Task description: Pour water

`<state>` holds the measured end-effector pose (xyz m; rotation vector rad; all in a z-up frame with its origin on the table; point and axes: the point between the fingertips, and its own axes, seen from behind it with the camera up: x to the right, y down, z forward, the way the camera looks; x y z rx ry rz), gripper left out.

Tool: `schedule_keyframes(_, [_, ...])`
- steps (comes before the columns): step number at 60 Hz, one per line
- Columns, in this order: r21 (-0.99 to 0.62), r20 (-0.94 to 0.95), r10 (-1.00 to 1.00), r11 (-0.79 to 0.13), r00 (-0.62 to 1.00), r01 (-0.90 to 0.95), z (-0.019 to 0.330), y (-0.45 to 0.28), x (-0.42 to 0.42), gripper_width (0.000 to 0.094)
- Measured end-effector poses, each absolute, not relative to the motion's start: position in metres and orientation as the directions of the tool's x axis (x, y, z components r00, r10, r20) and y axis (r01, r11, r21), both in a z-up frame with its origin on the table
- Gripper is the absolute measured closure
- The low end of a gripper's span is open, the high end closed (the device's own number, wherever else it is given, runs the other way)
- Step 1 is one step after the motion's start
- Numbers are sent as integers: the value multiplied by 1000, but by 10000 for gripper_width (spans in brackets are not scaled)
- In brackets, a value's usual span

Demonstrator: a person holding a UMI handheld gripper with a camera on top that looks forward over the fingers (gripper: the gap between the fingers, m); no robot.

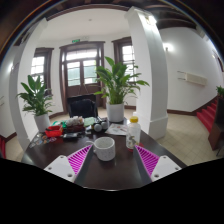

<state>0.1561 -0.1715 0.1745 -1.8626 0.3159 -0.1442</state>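
A white mug (104, 148) stands on the dark table (110, 172), just ahead of my fingers and between their lines. A clear plastic bottle with a yellow cap (133, 132) stands upright beyond the right finger. My gripper (112, 160) is open and empty, its pink pads (78, 158) wide apart to either side of the mug, not touching it.
At the far left of the table lie a red item (56, 128) and dark gadgets (97, 126). A white paper (118, 129) lies beside the bottle. Potted plants (118, 85) stand behind the table, with a white pillar (152, 70) and a door beyond.
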Motion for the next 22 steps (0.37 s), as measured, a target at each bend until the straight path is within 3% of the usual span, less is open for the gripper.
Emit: schedule_keyframes(22, [-962,-13,-197,-264,980,-66,202,-190,92,133])
